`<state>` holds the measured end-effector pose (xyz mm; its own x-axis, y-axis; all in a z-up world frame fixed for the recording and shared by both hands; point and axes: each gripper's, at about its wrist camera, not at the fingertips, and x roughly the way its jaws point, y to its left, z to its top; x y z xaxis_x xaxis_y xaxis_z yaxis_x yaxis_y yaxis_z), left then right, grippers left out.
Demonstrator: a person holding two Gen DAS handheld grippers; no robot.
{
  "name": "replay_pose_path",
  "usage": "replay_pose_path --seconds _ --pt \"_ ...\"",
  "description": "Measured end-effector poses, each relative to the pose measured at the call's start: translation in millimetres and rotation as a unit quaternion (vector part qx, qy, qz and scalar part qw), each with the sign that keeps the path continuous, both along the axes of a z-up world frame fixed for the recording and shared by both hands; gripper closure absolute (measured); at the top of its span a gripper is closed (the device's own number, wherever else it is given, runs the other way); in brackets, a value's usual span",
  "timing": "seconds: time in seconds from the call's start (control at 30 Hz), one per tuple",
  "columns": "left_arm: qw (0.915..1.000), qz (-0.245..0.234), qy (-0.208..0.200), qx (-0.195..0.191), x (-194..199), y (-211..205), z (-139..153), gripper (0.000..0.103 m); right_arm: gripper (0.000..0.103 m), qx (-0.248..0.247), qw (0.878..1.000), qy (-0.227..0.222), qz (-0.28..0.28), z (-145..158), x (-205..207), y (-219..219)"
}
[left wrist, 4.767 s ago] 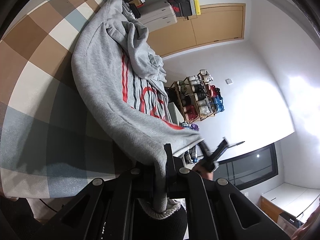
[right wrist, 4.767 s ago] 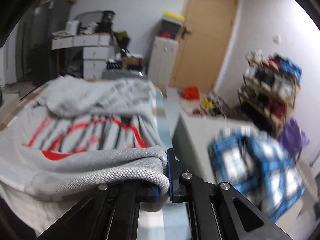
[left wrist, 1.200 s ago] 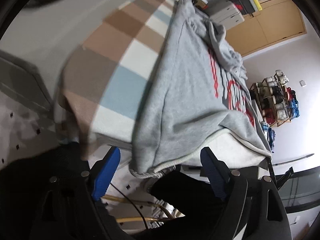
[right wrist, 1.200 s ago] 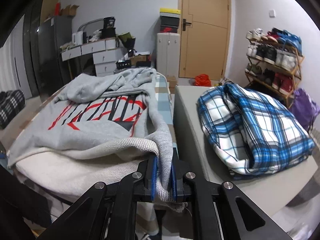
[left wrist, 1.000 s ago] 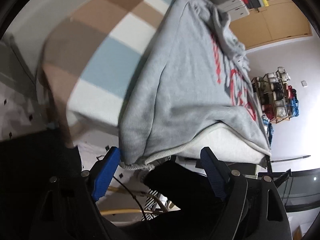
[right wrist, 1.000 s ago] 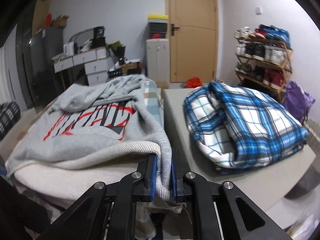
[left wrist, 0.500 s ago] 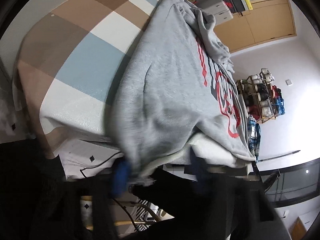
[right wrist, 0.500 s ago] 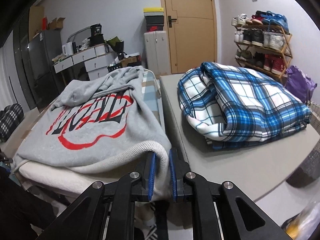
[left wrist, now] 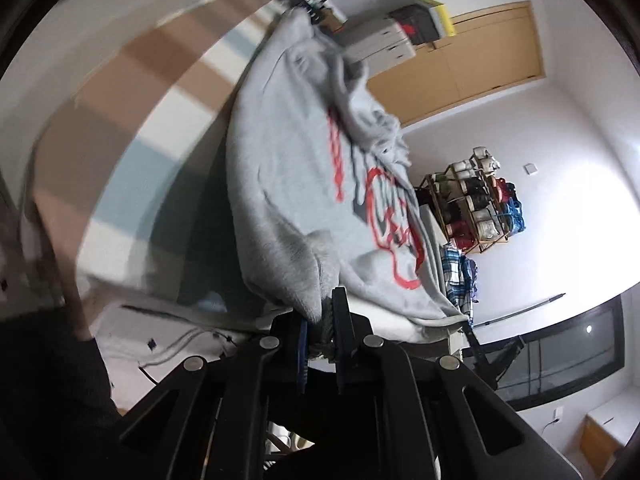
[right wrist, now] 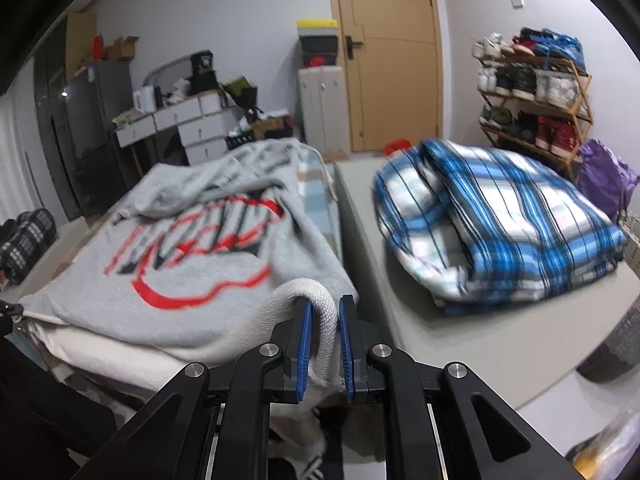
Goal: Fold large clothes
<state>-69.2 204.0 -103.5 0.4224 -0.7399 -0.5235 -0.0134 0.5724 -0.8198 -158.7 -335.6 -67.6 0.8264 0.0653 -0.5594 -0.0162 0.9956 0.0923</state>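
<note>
As seemingly gripped: one sweatshirt [right wrist: 192,280].

— What does your left gripper [left wrist: 322,320] have hold of?

— Your jaws are pinched on a bunch of the grey sweatshirt [left wrist: 288,184] at its near edge, the fabric gathered up between them.

— And where does the rest of it lie?

— It spreads away from you over the checked cloth [left wrist: 132,92], its red and dark print [left wrist: 384,216] facing up. The far end is rumpled into folds.

— What do you see beyond it?

— A wooden door [left wrist: 476,52], a white cabinet [left wrist: 380,40] with boxes on top, a shoe rack [left wrist: 476,208] against the wall, and a blue plaid garment [left wrist: 458,276] below the rack. The cloth's left part is blurred.
</note>
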Motion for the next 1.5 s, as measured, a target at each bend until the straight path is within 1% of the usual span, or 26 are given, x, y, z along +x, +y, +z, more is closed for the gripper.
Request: replay_pose_path --seconds 0.1,0.17,0.2,0.27,0.3,0.33,0.37,0.43,0.5,0.57,0.63,0.7,0.77,0.8,0.87,0.93,1.0,1.07,1.1,1.13,1.2,1.23,1.33,1.4,1.43,1.5 --pt "0.9998 -0.011 -0.012 -0.007 4.3 0.5 9.9 0.098 0.089 -0.001 0.998 -0.056 0.042 31.0 -5.2 23.7" --pt "0.9997 -0.017 -0.016 -0.010 6.7 0.7 11.6 0.098 0.088 0.005 0.992 -0.094 0.080 57.5 -8.1 45.4" --pt "0.9996 -0.020 -0.015 -0.012 8.0 1.5 11.2 0.098 0.082 0.006 0.990 -0.105 0.091 66.1 -9.0 54.3" --pt "0.9993 -0.022 -0.013 -0.026 9.6 4.5 8.9 0.098 0.025 0.021 0.983 -0.126 0.129 84.5 -10.4 77.1" --pt "0.9991 -0.026 -0.013 -0.031 10.5 4.3 7.6 0.098 0.004 0.035 0.978 -0.135 0.156 90.4 -11.8 91.2" --pt "0.9990 -0.028 -0.013 -0.033 11.0 5.2 7.2 0.098 0.001 0.042 0.972 -0.147 0.180 93.7 -14.3 103.9" --pt "0.9989 -0.028 -0.013 -0.034 10.5 6.3 7.4 0.098 0.000 0.042 0.967 -0.141 0.209 94.8 -14.1 120.5" --pt "0.9986 -0.032 -0.015 -0.040 9.7 7.7 9.5 0.098 0.000 0.031 0.959 -0.112 0.257 89.0 -10.5 153.1" --pt "0.9978 -0.038 -0.018 -0.051 10.6 8.9 9.9 0.098 0.000 0.011 0.949 -0.061 0.310 71.1 -3.8 192.3" --pt "0.9975 -0.041 -0.020 -0.054 12.4 9.8 10.7 0.098 0.000 -0.039 0.942 -0.025 0.333 45.6 -0.6 232.1" --pt "0.9969 -0.044 -0.021 -0.062 13.5 10.6 11.8 0.098 0.000 -0.109 0.929 0.006 0.353 13.7 4.6 273.4" --pt "0.9961 -0.050 -0.022 -0.069 15.2 10.5 13.6 0.098 0.000 -0.162 0.910 0.021 0.381 -17.7 9.5 304.8" --pt "0.9957 -0.054 -0.028 -0.070 15.7 11.4 17.8 0.098 0.000 -0.222 0.897 0.023 0.383 -42.9 15.1 327.0" --pt "0.9953 -0.056 -0.032 -0.072 15.4 12.6 19.4 0.098 0.000 -0.243 0.894 0.023 0.376 -50.5 17.6 331.7" --pt "0.9941 -0.062 -0.042 -0.078 13.9 14.7 22.4 0.098 0.001 -0.267 0.891 0.024 0.365 -61.7 25.3 339.5" --pt "0.9930 -0.068 -0.047 -0.085 12.5 15.8 22.9 0.098 0.001 -0.283 0.896 0.018 0.343 -64.6 30.6 340.7" --pt "0.9927 -0.071 -0.047 -0.085 11.9 16.4 20.1 0.098 0.004 -0.270 0.903 0.017 0.334 -60.5 35.6 337.2" --pt "0.9927 -0.069 -0.039 -0.091 12.4 18.0 14.0 0.098 0.023 -0.218 0.912 0.028 0.348 -52.6 40.6 331.4" --pt "0.9927 -0.067 -0.035 -0.094 12.2 19.5 11.7 0.098 0.047 -0.193 0.916 0.035 0.350 -46.8 42.6 329.6" --pt "0.9925 -0.066 -0.031 -0.098 12.0 20.8 9.2 0.098 0.078 -0.163 0.921 0.042 0.352 -44.8 43.4 324.7" --pt "0.9925 -0.064 -0.024 -0.101 11.3 22.8 5.0 0.098 0.081 -0.129 0.922 0.055 0.360 -42.8 36.6 322.2" --pt "0.9924 -0.064 -0.021 -0.103 10.6 23.7 4.5 0.098 0.082 -0.117 0.919 0.067 0.372 -45.7 33.5 320.8" --pt "0.9925 -0.067 -0.019 -0.101 9.8 23.9 5.7 0.098 0.082 -0.106 0.901 0.101 0.407 -56.2 17.3 323.3" --pt "0.9928 -0.069 -0.018 -0.096 10.0 22.2 7.0 0.098 0.082 -0.103 0.884 0.139 0.434 -66.7 7.7 327.7" --pt "0.9928 -0.071 -0.017 -0.095 10.2 21.4 6.9 0.098 0.082 -0.111 0.881 0.143 0.436 -68.5 1.3 329.7" --pt "0.9928 -0.069 -0.017 -0.096 10.6 21.2 7.1 0.098 0.081 -0.104 0.881 0.126 0.445 -61.9 -7.8 329.5"
